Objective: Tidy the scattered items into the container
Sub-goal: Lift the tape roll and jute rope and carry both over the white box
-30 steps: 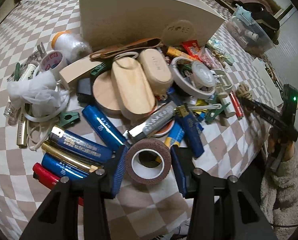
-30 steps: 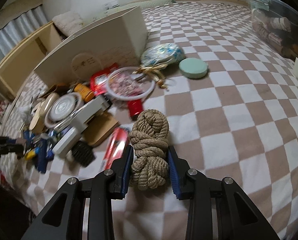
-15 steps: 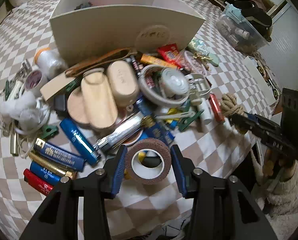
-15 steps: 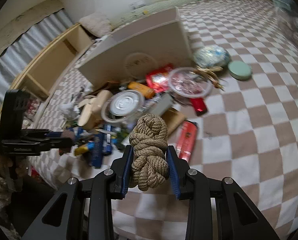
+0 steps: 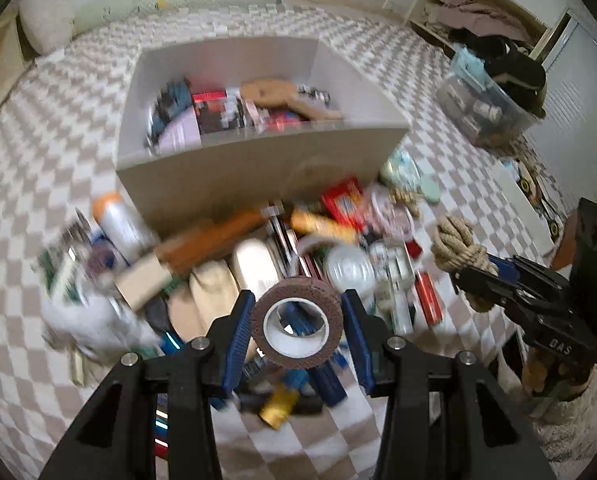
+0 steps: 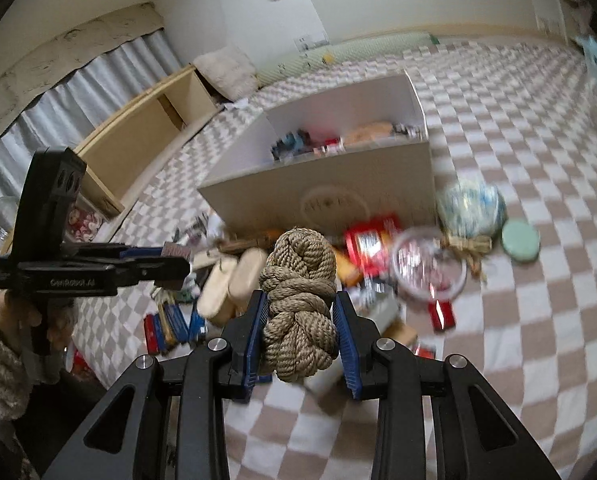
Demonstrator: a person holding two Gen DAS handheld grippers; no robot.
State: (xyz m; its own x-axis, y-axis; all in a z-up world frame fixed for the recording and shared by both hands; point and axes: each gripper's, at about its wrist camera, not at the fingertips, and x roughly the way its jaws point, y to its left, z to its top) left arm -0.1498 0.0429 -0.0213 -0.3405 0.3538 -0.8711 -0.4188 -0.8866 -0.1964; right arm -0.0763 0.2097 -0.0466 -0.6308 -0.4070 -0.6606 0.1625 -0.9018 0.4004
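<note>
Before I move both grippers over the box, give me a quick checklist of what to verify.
1. Left gripper clamped on the tape roll: ok.
2. Right gripper clamped on the rope bundle: ok.
3. Box open on top: ok.
4. Free room in the box: ok, items cover only its floor.
5. Both loads lifted off the pile: ok.
6. Rope ends tucked in: cannot tell.

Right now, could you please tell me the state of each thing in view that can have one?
left hand-held gripper: shut on the tape roll.
tape roll: held clear of the pile.
right hand-held gripper: shut on the rope bundle.
rope bundle: coiled, knotted, held up.
box: open-topped, partly filled.
</note>
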